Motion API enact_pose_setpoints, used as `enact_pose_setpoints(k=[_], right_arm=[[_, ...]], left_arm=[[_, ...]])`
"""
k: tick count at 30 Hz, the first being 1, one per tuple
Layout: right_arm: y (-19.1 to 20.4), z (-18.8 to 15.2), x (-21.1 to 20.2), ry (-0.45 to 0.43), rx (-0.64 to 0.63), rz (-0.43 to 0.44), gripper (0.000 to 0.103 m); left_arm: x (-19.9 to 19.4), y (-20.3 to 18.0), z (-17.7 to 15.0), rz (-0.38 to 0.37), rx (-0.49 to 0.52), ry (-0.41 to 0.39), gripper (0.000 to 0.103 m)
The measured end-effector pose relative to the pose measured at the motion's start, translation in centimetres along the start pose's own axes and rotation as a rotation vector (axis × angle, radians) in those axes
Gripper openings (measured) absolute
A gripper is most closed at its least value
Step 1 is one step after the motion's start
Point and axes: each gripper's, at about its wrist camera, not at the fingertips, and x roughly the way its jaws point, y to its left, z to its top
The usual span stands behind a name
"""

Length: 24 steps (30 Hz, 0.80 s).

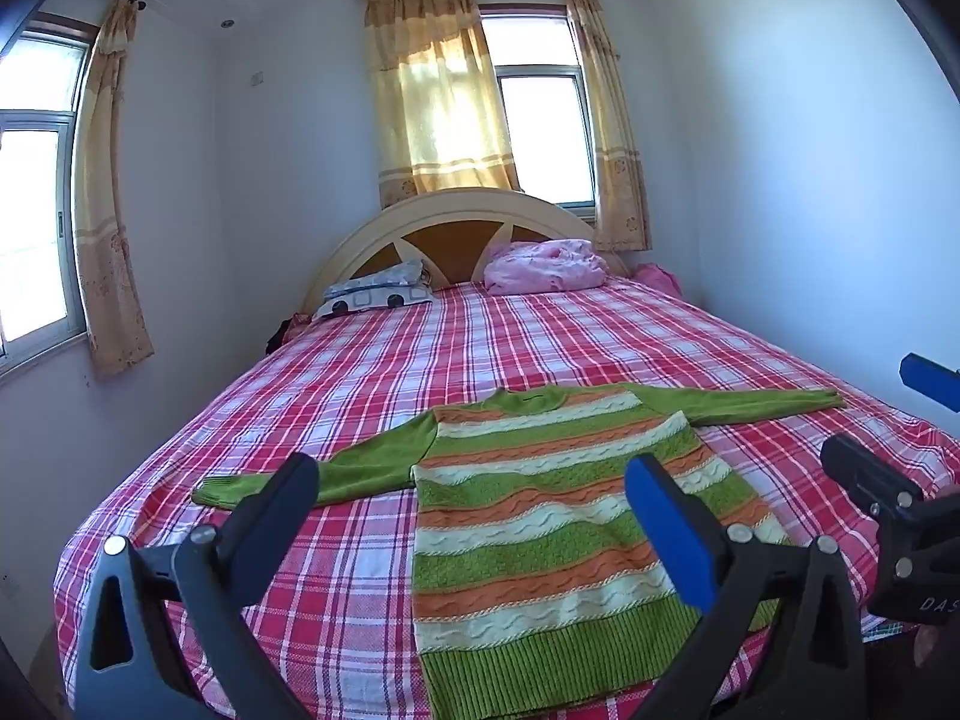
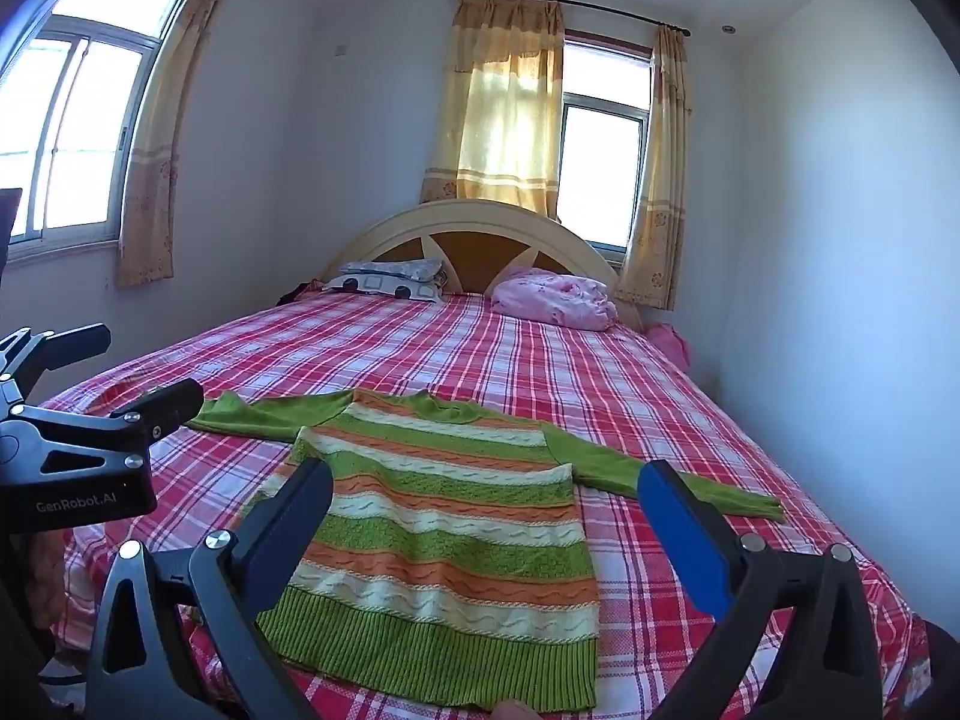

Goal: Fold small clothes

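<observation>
- White walls enclose a small bedroom, with yellow curtains [image 1: 441, 84] hanging at the window behind the bed and another curtained window on the left wall.
- Filling most of the room, the bed [image 1: 540, 330] wears a red, pink and white plaid sheet and has an arched cream and brown headboard [image 1: 456, 222].
- Spread flat on the near end of the bed lies the sweater [image 1: 540, 510], striped in green, orange and cream, hem towards the cameras, collar away, both plain green sleeves stretched out sideways on the sheet.
- At the head of the bed sit a crumpled pink bundle of cloth [image 1: 543, 264] on the right and a folded patterned pillow [image 1: 378, 291] on the left, well apart from the sweater.
- Hovering above the sweater's hem, the left gripper [image 1: 474, 516] has its jaws spread wide, nothing between them and no contact with the knit.
- Beside it, the right gripper [image 2: 486, 522] is likewise spread wide and empty, hanging over the sweater's lower half.
- No boxes, baskets or other containers show in either view.
</observation>
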Motion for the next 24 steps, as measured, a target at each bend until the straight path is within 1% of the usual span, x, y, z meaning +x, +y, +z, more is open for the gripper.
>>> enact_pose_setpoints(k=[4, 14, 24], right_arm=[[-0.1, -0.1, -0.3, 0.001, 0.008, -0.004, 0.102], [-0.2, -0.4, 0.6, 0.025, 0.013, -0.011, 0.102], [-0.2, -0.4, 1.0, 0.043, 0.019, -0.017, 0.102]], left_arm=[[0.5, 0.1, -0.5, 0.0, 0.0, 0.011, 0.103], [1.7, 0.2, -1.3, -0.003, -0.01, 0.038, 0.103], [1.8, 0.0, -1.5, 0.002, -0.007, 0.036, 0.103]])
